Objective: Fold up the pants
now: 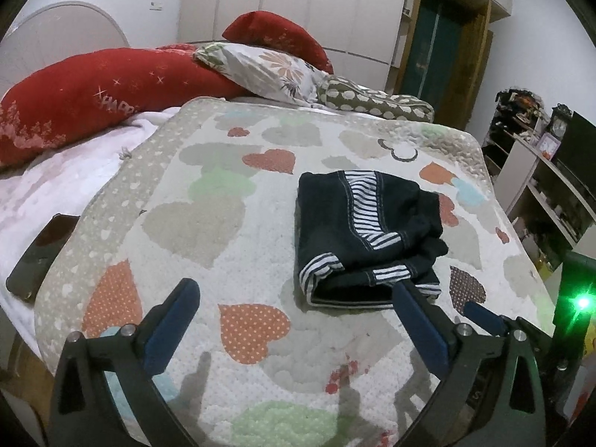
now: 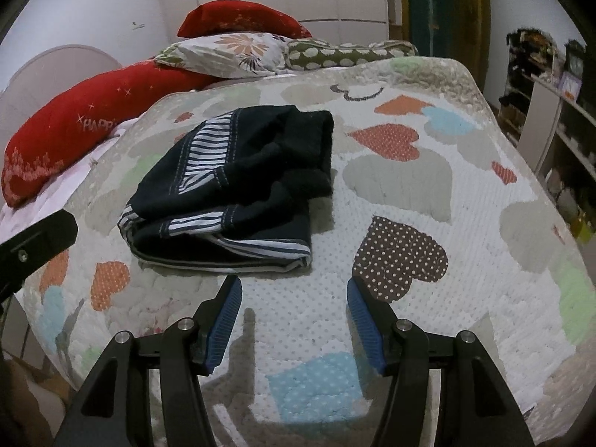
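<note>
Dark navy pants (image 1: 367, 234) with white-striped side bands lie folded in a compact bundle on the heart-patterned quilt (image 1: 208, 223). In the right wrist view the pants (image 2: 238, 190) sit just ahead and left of my fingers. My left gripper (image 1: 298, 290) is open and empty, its right finger close to the bundle's near edge. My right gripper (image 2: 294, 287) is open and empty, hovering over the quilt (image 2: 409, 193) just short of the bundle. The right gripper's blue finger also shows at the right of the left wrist view (image 1: 480, 314).
Red pillows (image 1: 97, 93), a floral pillow (image 1: 268, 70) and a spotted pillow (image 1: 372, 100) lie at the bed's head. A dark phone (image 1: 41, 253) lies on the white sheet at left. Shelves (image 1: 540, 171) stand right of the bed. Wardrobe and door stand behind.
</note>
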The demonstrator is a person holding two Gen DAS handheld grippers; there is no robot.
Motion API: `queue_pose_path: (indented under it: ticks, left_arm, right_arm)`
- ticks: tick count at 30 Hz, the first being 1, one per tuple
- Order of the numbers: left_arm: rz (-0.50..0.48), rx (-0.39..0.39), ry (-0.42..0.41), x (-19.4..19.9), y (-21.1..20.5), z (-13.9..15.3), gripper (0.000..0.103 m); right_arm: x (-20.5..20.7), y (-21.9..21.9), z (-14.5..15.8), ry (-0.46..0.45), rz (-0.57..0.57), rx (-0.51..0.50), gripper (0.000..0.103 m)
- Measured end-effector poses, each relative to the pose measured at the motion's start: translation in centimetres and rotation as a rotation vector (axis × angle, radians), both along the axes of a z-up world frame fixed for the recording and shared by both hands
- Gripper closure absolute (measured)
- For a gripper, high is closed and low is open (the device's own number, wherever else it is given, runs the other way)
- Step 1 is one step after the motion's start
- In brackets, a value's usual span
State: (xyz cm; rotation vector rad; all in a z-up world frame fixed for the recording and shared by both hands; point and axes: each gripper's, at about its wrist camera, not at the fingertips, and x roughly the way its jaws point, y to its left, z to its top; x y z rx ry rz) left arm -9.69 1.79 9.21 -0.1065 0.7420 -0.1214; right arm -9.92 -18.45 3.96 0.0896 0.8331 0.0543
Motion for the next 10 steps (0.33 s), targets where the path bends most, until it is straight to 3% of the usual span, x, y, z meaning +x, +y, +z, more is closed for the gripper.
queue_pose_path:
  ticks: [10]
  left_arm:
    - [0.013, 0.015, 0.092, 1.0, 0.2, -1.9, 0.000]
  right_arm:
    - [0.2, 0.5, -0.4, 0.016, 0.001, -0.015, 0.037]
